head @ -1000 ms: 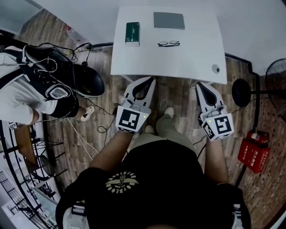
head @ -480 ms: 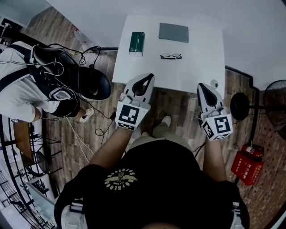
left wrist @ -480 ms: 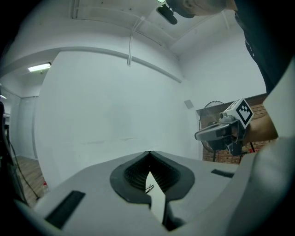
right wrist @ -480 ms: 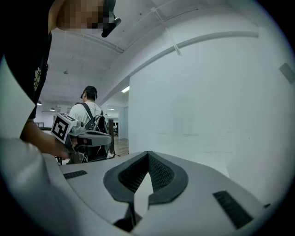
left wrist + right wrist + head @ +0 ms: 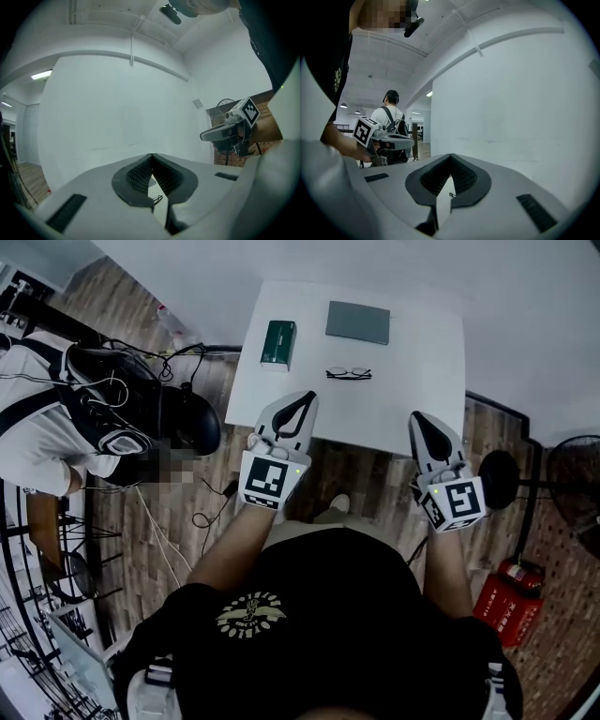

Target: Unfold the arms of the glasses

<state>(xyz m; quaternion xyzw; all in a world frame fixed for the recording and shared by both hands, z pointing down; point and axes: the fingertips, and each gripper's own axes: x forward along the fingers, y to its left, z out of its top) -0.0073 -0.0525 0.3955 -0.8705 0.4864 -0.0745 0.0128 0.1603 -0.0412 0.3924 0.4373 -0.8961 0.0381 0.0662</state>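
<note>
Both grippers have come forward since a second ago, from over the wooden floor to the desk's near edge, while the glasses lie where they lay.

Head view: the left gripper [image 5: 304,399] tips over the edge of the white desk [image 5: 422,352]; the right gripper [image 5: 418,418] is level with it at the near right corner. The glasses [image 5: 349,373] lie on the desk well ahead of both, between a green box [image 5: 278,342] and a grey case [image 5: 357,322].

Left gripper view: the left gripper [image 5: 152,157] has its jaws together at the tips, empty, with the glasses [image 5: 158,199] small in the slit below.

Right gripper view: the right gripper [image 5: 451,157] is likewise closed on nothing, the glasses [image 5: 452,194] a speck far ahead
</note>
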